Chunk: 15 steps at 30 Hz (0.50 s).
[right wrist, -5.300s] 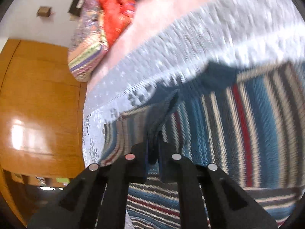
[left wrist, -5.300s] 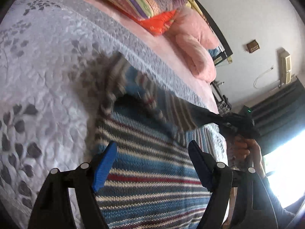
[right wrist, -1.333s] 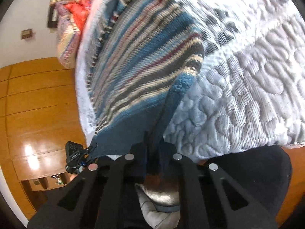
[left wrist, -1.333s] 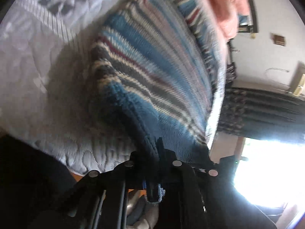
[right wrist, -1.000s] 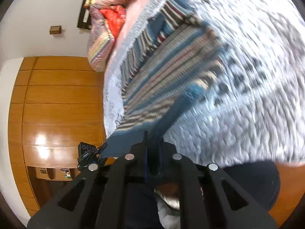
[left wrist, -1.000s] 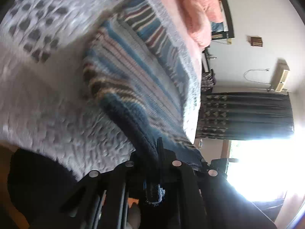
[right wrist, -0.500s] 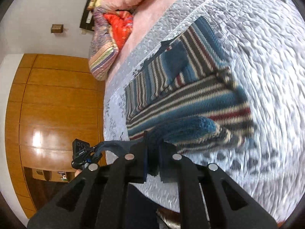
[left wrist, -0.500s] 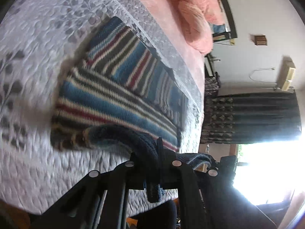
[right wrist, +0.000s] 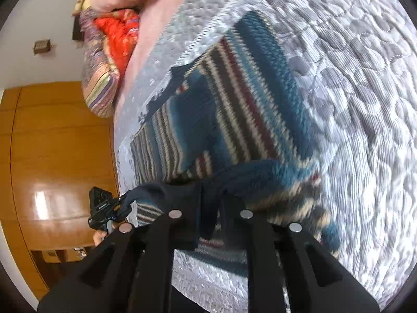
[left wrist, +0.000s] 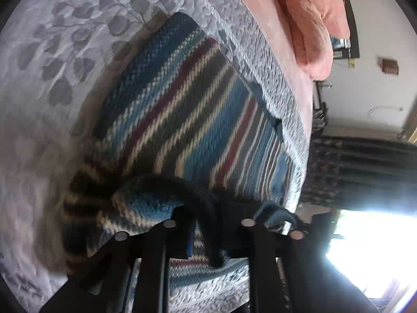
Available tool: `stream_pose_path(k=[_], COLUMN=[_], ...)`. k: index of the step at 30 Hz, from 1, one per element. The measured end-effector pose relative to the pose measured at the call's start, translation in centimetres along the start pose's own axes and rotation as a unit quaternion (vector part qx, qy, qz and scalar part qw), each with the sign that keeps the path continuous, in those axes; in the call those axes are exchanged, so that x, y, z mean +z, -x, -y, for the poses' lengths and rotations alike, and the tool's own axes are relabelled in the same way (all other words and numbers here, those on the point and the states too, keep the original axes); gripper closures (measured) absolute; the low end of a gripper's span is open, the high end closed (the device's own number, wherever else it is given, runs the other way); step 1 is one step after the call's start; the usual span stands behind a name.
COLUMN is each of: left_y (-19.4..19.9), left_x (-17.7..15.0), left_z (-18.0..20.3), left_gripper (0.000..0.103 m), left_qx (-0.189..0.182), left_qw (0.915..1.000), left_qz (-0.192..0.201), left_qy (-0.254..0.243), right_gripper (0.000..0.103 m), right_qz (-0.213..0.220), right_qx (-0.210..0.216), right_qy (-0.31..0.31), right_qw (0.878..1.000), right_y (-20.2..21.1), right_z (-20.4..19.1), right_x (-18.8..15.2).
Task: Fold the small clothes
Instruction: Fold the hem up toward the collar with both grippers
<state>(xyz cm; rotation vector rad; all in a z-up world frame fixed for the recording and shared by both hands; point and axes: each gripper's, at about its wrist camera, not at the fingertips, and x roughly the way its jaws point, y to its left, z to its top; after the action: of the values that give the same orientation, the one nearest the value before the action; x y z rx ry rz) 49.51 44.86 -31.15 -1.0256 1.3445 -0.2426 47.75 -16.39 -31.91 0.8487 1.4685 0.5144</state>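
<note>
A striped knit sweater (left wrist: 187, 109) in blue, grey, cream and dark red lies on the grey quilted bedspread (left wrist: 65, 39). Its dark blue bottom hem is lifted and curled over the rest of the garment. My left gripper (left wrist: 208, 224) is shut on one corner of that hem. In the right wrist view the same sweater (right wrist: 234, 109) shows, and my right gripper (right wrist: 211, 208) is shut on the other hem corner. The left gripper (right wrist: 104, 206) also appears at the far left of the right wrist view, with the hem stretched between the two.
Pink pillows (left wrist: 310, 20) and an orange and striped cushion (right wrist: 109, 47) lie at the head of the bed. A wooden wardrobe (right wrist: 52, 156) stands beside the bed. Dark curtains (left wrist: 365, 172) and a bright window (left wrist: 370, 247) are on the other side.
Both grippers have carried the hem from beyond the bed's edge up over the sweater, so the lower part now folds onto the upper part. Both stay shut on the hem.
</note>
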Motion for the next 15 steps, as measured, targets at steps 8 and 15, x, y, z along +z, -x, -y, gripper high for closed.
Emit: stream_pose_path(k=[8, 15], left_y=[3.7, 2.0], left_x=[-0.3, 0.5], left_z=[0.6, 2.8], left_gripper=[0.047, 0.041], left_qx=[-0.037, 0.066], left_qw=[0.9971, 0.9818], left_qz=[0.042, 0.043], left_qy=[-0.052, -0.173], right_gripper=[0.057, 0.057], right_qz=[0.019, 0.012], right_qx=[0.018, -0.064], right_qy=[0.068, 0.153], right_qw=[0.997, 0.986], right_y=[2.8, 0.7], right_z=[-1.7, -2.7], right_x=[1.0, 1.6])
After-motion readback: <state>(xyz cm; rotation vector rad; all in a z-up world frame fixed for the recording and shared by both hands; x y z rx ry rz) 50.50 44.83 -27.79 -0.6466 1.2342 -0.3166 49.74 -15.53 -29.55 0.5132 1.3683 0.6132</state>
